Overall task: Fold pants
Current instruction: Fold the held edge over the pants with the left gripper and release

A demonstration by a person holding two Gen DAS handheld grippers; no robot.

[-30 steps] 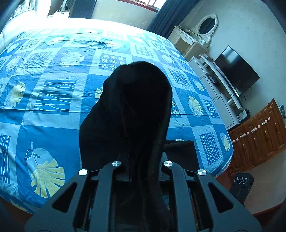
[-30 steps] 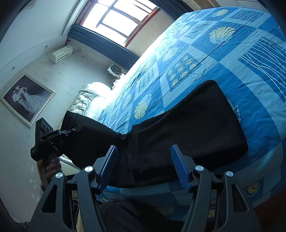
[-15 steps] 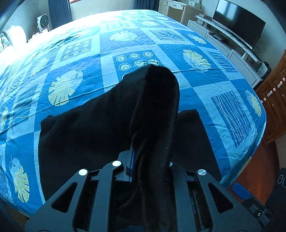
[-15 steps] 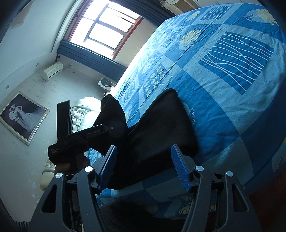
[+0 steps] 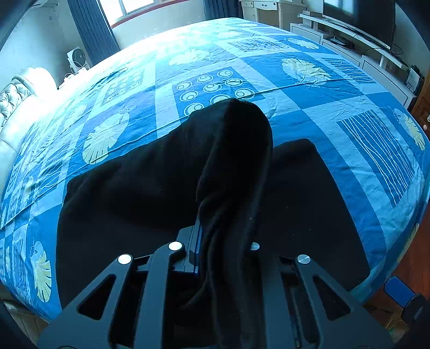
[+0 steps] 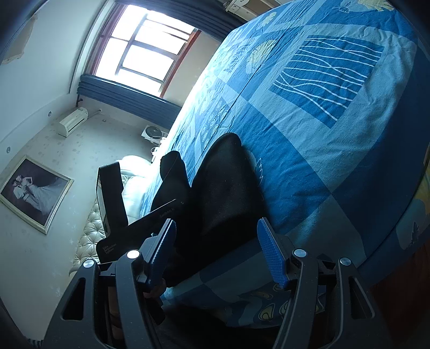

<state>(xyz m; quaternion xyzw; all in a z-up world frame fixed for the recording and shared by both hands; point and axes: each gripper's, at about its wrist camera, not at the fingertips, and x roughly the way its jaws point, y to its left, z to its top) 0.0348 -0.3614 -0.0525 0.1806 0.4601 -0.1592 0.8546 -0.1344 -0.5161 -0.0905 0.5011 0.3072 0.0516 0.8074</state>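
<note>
Black pants (image 5: 150, 188) lie flat near the front edge of the blue patterned bed (image 5: 309, 88). My left gripper (image 5: 215, 241) is shut on a bunched end of the pants, which drapes up and over its fingers and hides the tips. The held fold hangs over the flat part. In the right wrist view the pants (image 6: 228, 188) sit on the bed's near corner. There my right gripper (image 6: 215, 241) stands open, low beside the bed edge, with nothing pressed between its blue pads (image 6: 271, 255). The left gripper's body (image 6: 139, 222) shows at that view's left, holding the raised cloth.
A TV (image 5: 360, 18) and low white cabinet (image 5: 349, 45) stand along the right wall, a wooden cabinet at the far right. A padded headboard (image 5: 10, 102), fan (image 5: 76, 57) and window (image 6: 145, 51) lie beyond the bed. Wooden floor (image 5: 414, 257) shows past the bed's corner.
My left gripper has carried the held pants end across and down toward the flat part on the bed, rolling as it went. The right gripper has dropped slightly nearer the bed edge, still open.
</note>
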